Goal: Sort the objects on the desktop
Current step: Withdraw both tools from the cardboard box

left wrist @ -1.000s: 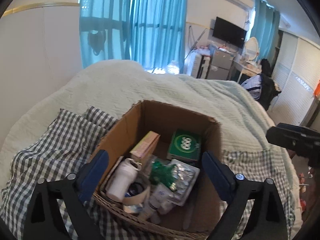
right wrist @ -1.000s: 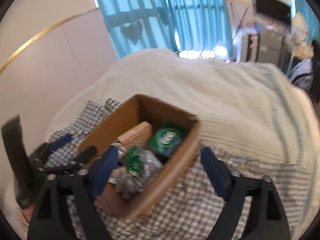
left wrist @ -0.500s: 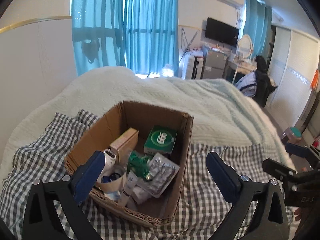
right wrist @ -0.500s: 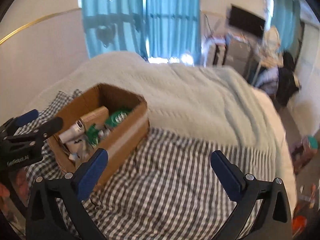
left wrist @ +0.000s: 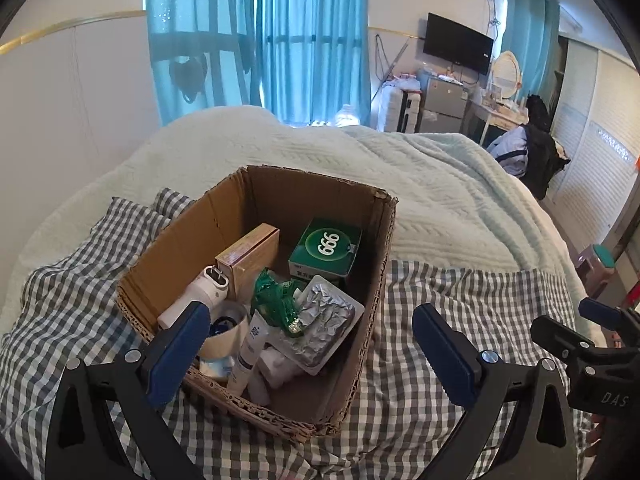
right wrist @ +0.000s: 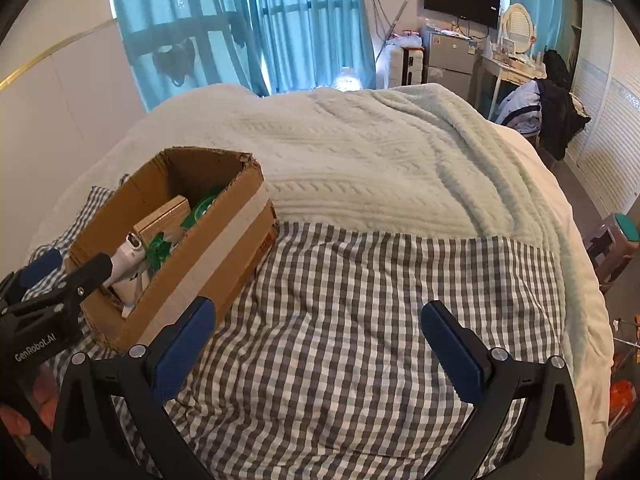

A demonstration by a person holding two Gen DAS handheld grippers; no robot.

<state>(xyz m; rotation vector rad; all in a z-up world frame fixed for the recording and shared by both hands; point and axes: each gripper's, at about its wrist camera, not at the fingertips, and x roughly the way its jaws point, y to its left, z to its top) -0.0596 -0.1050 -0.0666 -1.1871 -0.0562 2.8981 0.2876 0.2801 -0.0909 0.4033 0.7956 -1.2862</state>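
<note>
Both tongs, left [left wrist: 311,343] and right [right wrist: 318,334], gape empty, the right's jaws having just spread wider, over a gingham cloth [right wrist: 360,300] on the bed [right wrist: 380,152], where a cardboard box [left wrist: 384,240] holds a green "999" packet [left wrist: 326,248], foil blister pack [left wrist: 320,328], tan carton [left wrist: 250,258] and white bottle [left wrist: 200,292].

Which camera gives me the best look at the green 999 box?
The left wrist view: the green cardboard 999 box lies top up at the brown cardboard carton's far end. In the right wrist view only a green sliver shows behind the carton wall.
</note>
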